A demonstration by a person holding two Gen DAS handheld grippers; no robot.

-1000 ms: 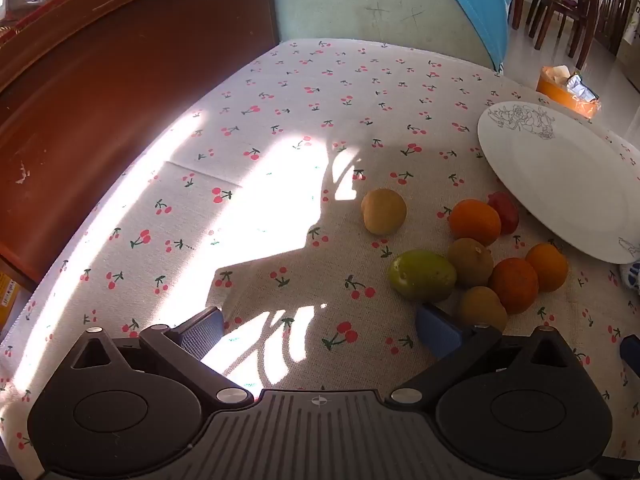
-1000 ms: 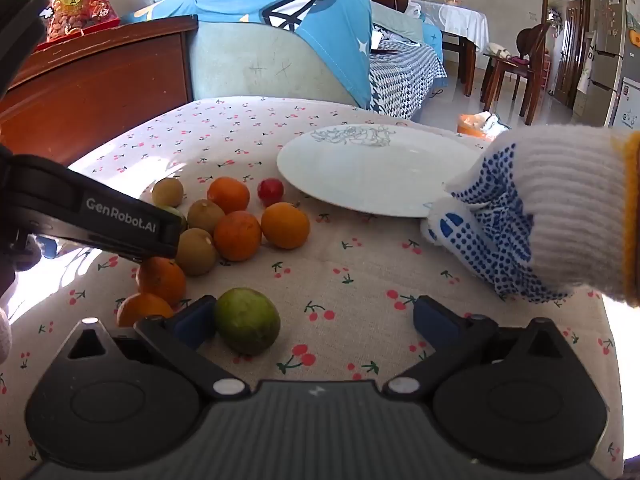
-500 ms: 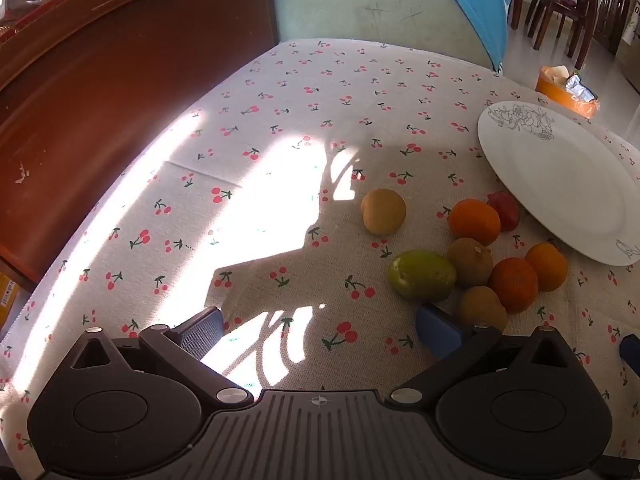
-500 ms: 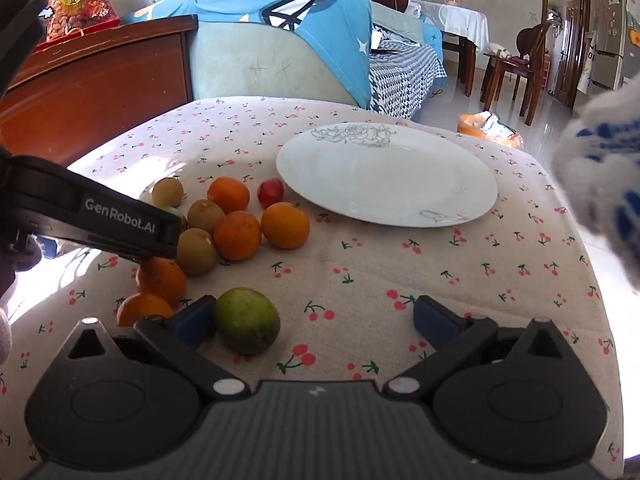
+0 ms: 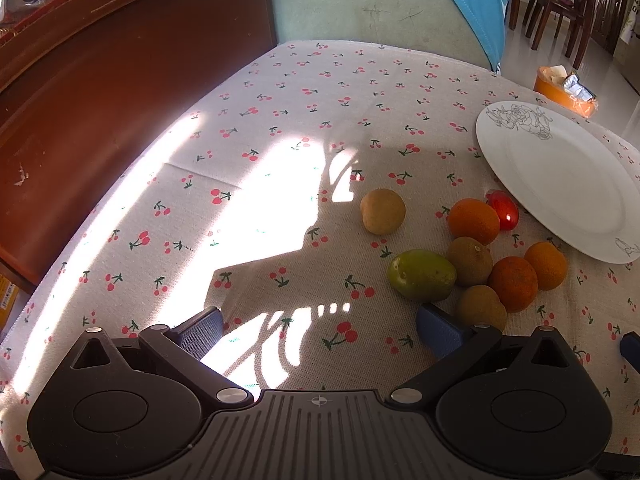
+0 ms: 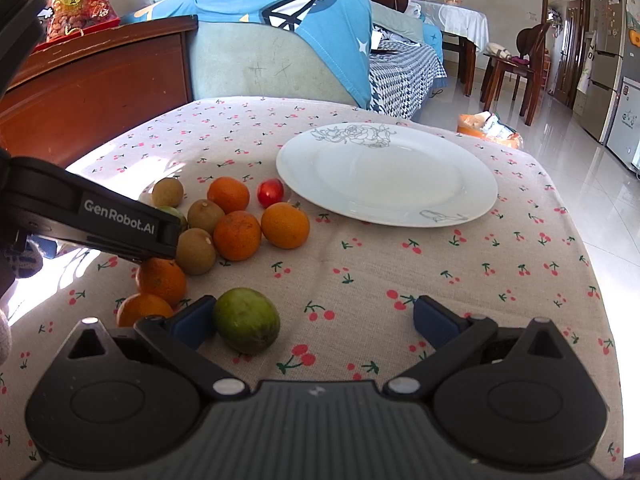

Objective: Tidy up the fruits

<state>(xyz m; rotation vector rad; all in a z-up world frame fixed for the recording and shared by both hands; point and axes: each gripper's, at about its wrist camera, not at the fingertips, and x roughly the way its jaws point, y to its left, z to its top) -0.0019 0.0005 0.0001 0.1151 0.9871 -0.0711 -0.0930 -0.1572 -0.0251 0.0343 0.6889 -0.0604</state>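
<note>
The right gripper hangs low over the cherry-print cloth, jaws spread wide and holding nothing, a green fruit resting just inside its left finger. The left gripper is likewise splayed and empty above a sunlit patch of the same cloth, a second green fruit lying just ahead of its right finger. Beyond, the rest of the fruit sits in a loose cluster: oranges, brown kiwi-like fruits and a small red tomato, several touching one another, all off the white plate, which stands bare just beside them. Nothing has yet been sorted, by the look of it. The green fruit appears firm, smooth and light, likely to roll or squirt from a pinch; a centred grip across its widest part, pads either side, seems safest. The tomato probably needs the gentlest squeeze.
</note>
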